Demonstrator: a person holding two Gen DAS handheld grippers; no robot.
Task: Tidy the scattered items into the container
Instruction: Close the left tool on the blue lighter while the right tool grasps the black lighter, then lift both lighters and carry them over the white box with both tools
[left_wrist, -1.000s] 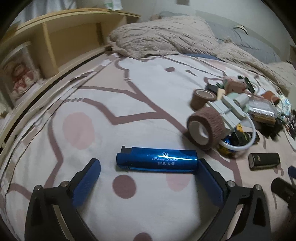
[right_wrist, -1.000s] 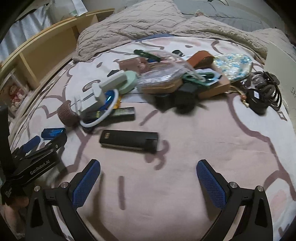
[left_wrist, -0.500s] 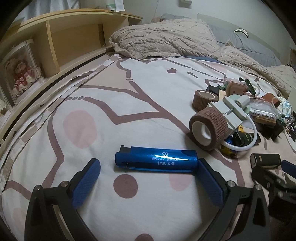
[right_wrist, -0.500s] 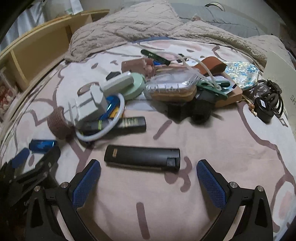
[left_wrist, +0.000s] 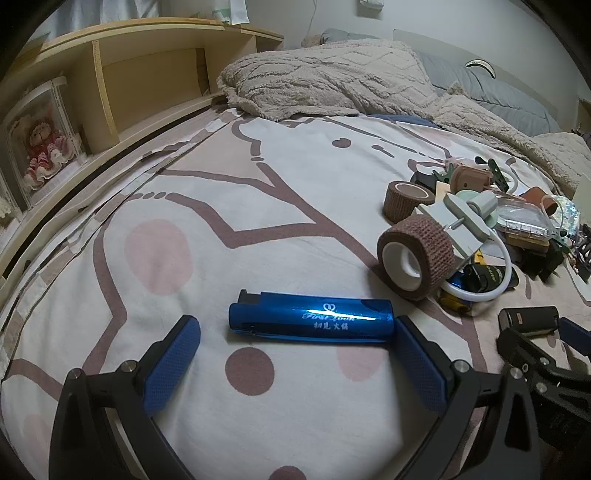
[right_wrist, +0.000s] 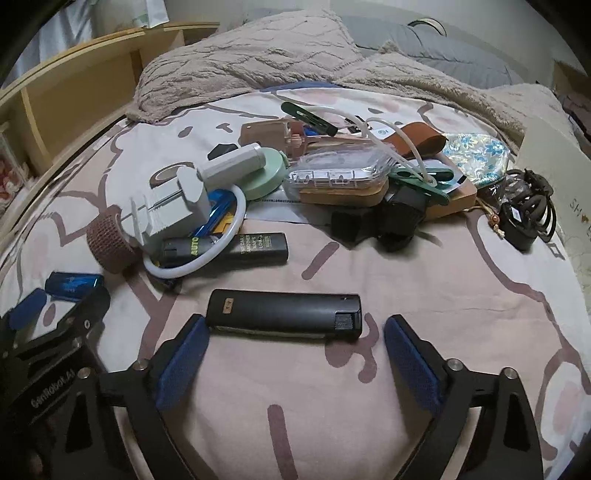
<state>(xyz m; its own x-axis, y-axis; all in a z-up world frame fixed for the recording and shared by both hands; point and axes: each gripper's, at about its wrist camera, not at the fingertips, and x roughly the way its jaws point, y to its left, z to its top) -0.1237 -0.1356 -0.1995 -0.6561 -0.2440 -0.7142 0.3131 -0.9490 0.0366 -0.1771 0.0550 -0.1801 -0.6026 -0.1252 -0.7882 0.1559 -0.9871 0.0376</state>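
A bed (left_wrist: 229, 206) fills the scene, its sheet pale with brown lines and pink spots. At the far end lie a beige blanket (left_wrist: 332, 81) and a grey quilt (left_wrist: 502, 96). Along the left runs a wooden shelf (left_wrist: 147, 70) — a boxed doll (left_wrist: 40, 147) inside. The wall (left_wrist: 443, 22) is white, the light dim.

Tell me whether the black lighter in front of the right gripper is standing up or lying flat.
Lying flat. The black lighter rests lengthwise on the bedsheet, its long side across the view.
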